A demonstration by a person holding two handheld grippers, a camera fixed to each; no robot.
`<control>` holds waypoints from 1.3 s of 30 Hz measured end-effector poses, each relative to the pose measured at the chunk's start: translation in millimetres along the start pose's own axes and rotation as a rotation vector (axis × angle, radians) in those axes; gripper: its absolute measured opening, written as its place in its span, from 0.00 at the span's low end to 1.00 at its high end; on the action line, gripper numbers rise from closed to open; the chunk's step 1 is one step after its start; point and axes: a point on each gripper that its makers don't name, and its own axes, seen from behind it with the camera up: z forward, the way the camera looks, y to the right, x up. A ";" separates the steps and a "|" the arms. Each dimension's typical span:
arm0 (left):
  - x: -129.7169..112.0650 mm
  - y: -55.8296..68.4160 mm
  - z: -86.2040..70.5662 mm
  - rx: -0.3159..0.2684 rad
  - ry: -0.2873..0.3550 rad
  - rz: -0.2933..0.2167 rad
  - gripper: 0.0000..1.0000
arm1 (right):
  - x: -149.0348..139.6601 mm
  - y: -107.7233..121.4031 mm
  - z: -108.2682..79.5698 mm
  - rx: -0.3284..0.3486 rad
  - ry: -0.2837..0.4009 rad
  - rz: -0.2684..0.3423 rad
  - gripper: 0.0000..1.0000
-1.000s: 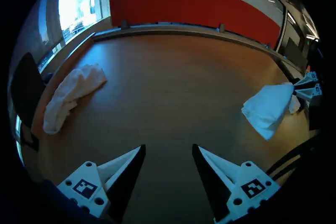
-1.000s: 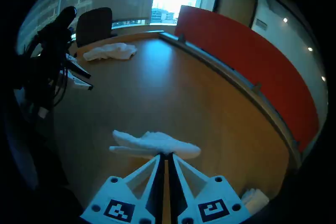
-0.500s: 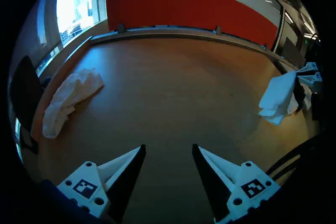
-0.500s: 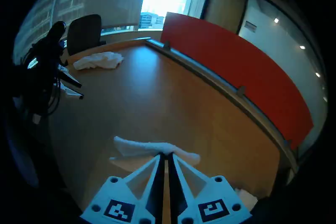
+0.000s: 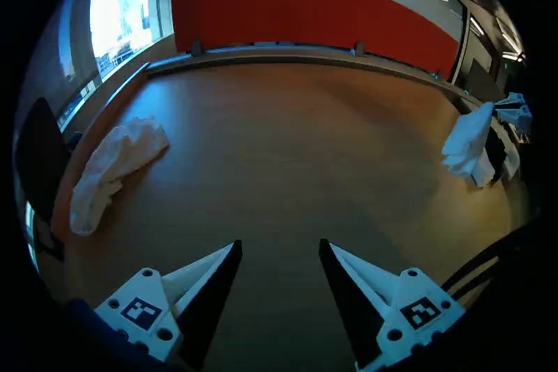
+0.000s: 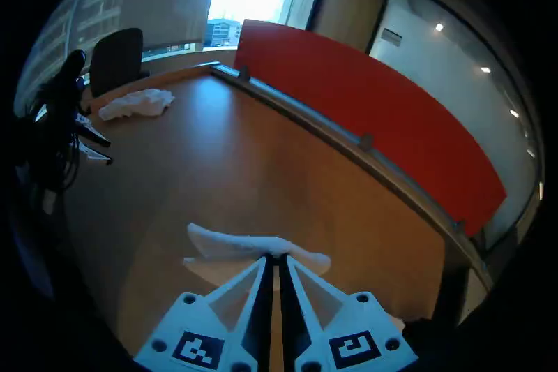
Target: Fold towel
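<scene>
My right gripper [image 6: 275, 259] is shut on a white towel [image 6: 251, 248], which spreads sideways just past its fingertips, above the wooden table [image 6: 230, 169]. In the left gripper view that towel [image 5: 469, 143] hangs down in a narrow bunch at the far right, with the right gripper [image 5: 513, 110] at its upper edge. My left gripper [image 5: 277, 250] stands open low over the table [image 5: 293, 135], nothing between its fingers. A second white towel [image 5: 115, 166] lies crumpled near the table's left edge, well ahead and left of the left gripper; it appears far off as the crumpled towel [image 6: 136, 103] in the right gripper view.
A red partition [image 5: 314, 12] runs along the table's far edge, with a metal rail below it. A dark office chair [image 6: 115, 58] stands by the window beyond the crumpled towel. The left gripper [image 6: 91, 145] and the dark-sleeved arm holding it show at the left.
The right gripper has carried the towel up and toward the table's right end; the towel now hangs narrower and more upright. The left gripper stays open and nearly still.
</scene>
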 end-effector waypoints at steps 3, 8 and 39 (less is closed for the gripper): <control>1.5 1.1 1.3 -0.002 0.000 0.003 0.81 | -4.9 17.5 -3.1 -0.023 -0.006 0.009 0.05; 3.8 2.8 3.5 -0.002 -0.001 0.011 0.81 | -11.7 46.1 -8.5 -0.060 -0.015 0.024 0.05; 14.0 8.0 14.4 0.005 -0.012 0.030 0.81 | -44.1 200.7 -25.2 -0.227 -0.090 0.090 0.05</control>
